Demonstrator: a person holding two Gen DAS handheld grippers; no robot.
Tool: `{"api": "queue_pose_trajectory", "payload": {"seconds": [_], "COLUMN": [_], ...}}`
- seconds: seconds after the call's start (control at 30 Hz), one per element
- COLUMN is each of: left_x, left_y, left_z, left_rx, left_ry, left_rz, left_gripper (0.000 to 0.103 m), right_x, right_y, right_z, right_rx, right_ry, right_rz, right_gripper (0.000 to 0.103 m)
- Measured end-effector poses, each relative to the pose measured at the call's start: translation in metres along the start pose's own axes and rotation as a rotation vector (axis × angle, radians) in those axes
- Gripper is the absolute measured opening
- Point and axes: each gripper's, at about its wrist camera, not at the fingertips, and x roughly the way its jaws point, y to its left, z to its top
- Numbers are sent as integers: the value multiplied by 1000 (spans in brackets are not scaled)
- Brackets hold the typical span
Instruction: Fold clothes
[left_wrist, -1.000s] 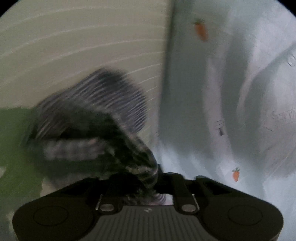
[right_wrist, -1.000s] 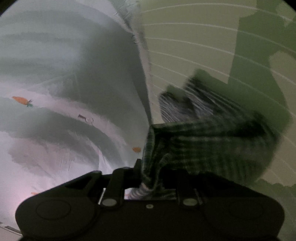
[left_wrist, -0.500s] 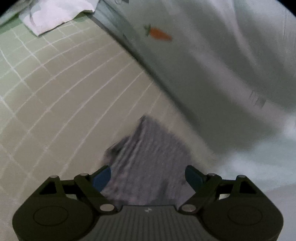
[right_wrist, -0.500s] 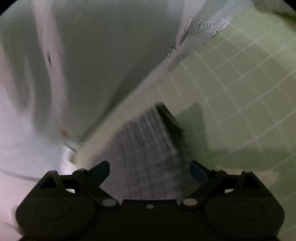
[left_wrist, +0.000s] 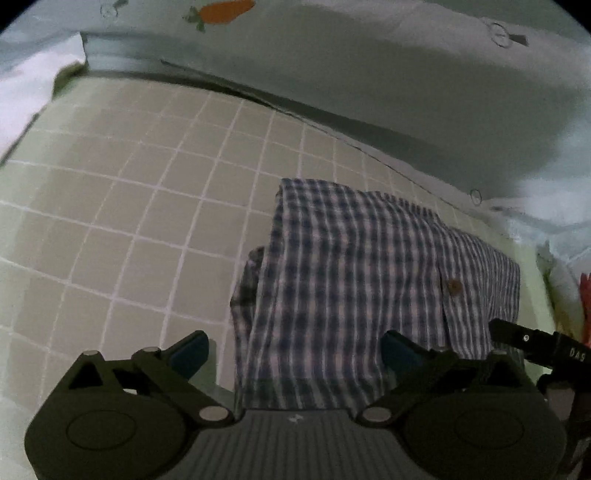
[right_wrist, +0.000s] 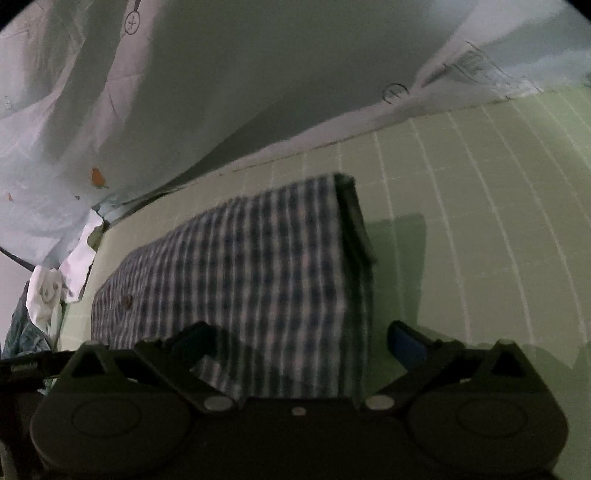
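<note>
Shirt: a blue-and-white checked cotton shirt (left_wrist: 369, 280) is seen folded into a flat rectangle, laid on the pale green gridded cutting mat (left_wrist: 129, 206).
Button: a small brown button (left_wrist: 453, 285) is shown on the upper layer.
Left gripper (left_wrist: 295, 350): jaws are spread wide, nothing held, the shirt lying between and below the blue pads (left_wrist: 190, 350).
Right gripper (right_wrist: 301, 341): jaws are spread wide, nothing held, above the shirt's near edge.
Backdrop: a light blue carrot-printed sheet (left_wrist: 369, 62) is draped along the mat's far edge.
</note>
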Motion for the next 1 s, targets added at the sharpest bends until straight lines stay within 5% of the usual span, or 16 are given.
{"api": "queue_pose_trajectory", "payload": {"seconds": [0.33,0.43,0.53,0.57,0.67,1.0], "left_x": [24,25,27,27,12,-80], "left_y": [-4,-7,-2,1,1,7], "left_z": [25,24,12,6,-17,-124], "left_rx": [61,55,-59,-104,-90,-11], "left_ry": [-5,1,46,58,56,106], "left_rz": [-127,-182,-281,-299,-269,-267], "left_gripper": [99,81,46,38,35,28], "right_x": [35,42,43,42,33,-53], "right_y": [28,44,68,74,88,125], "right_z": [18,13,-2,-9,-30,-150], "right_rx": [-137,-165,-205,-205,-159,-7], "right_ry": [5,38,52,54,56,108], "right_rz": [95,164,168,165,163,119], "right_gripper": [103,103,89,76,50,36]}}
